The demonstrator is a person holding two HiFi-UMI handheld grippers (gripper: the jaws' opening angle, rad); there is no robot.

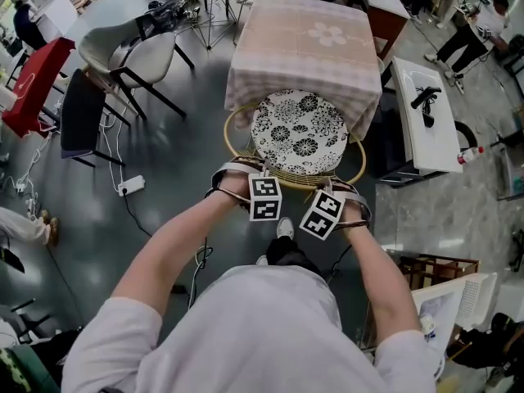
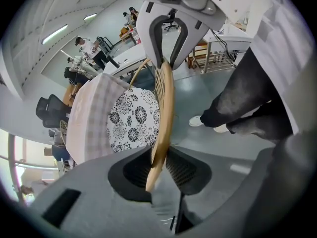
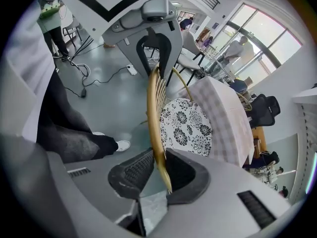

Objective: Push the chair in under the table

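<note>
Left gripper (image 2: 158, 165): clamped on the back rim (image 2: 166, 103) of the chair (image 1: 299, 129). The tan rim runs straight through the gap and both dark pads meet it.
Right gripper (image 3: 161, 170): also closed on that rim, just beside my left one. The rim stands between the pads and bears on them.
My arms: both reach forward and down from my shoulders, and the marker cubes sit close together over the near edge of the chair.
Chair: a golden wire frame with a round black-and-white floral cushion (image 1: 296, 133), standing on the grey floor (image 1: 180, 162) straight in front of me.
Chair against desk: the far edge of the seat meets the hanging cloth, and most of the cushion lies out on my side, not under the top.
Desk (image 1: 278, 56): square, covered by a pale checked cloth with a flower motif.
My foot: one white shoe (image 1: 284, 229) shows on the floor below the grippers.
Surroundings: pale shell chairs (image 1: 139, 51) stand to the left and a white power strip (image 1: 131, 185) lies on the floor.
</note>
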